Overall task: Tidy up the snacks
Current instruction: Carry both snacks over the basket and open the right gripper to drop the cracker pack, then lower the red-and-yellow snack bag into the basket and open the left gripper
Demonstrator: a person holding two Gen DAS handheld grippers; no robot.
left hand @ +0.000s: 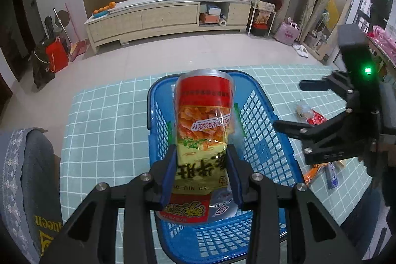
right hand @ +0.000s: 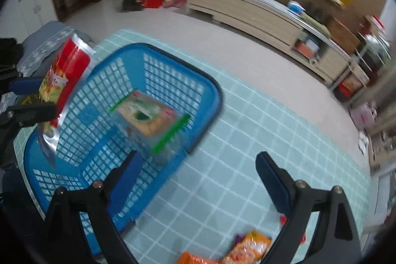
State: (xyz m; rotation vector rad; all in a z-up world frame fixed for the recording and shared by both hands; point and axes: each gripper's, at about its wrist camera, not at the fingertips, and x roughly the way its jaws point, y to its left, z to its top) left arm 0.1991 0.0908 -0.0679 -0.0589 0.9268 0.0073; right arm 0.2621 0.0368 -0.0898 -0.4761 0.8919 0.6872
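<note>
Left wrist view: the left hand-held gripper (left hand: 201, 173) is clamped on a snack bag (left hand: 204, 130), long axis pointing away, directly above the blue basket (left hand: 267, 140).

Right wrist view: the right hand-held gripper (right hand: 198, 180) is spread empty beside the basket, orange packets (right hand: 247, 248) just below it on the worktop (right hand: 247, 140).

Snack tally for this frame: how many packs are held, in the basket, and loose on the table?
Held in the left gripper: 1, a red-and-yellow foil snack bag
Inside the blue plastic mesh basket: 1, a clear green-edged biscuit pack
Loose packs on the teal checked tablecloth: 4 visible, partly hidden behind the open right gripper
Total: 6
</note>
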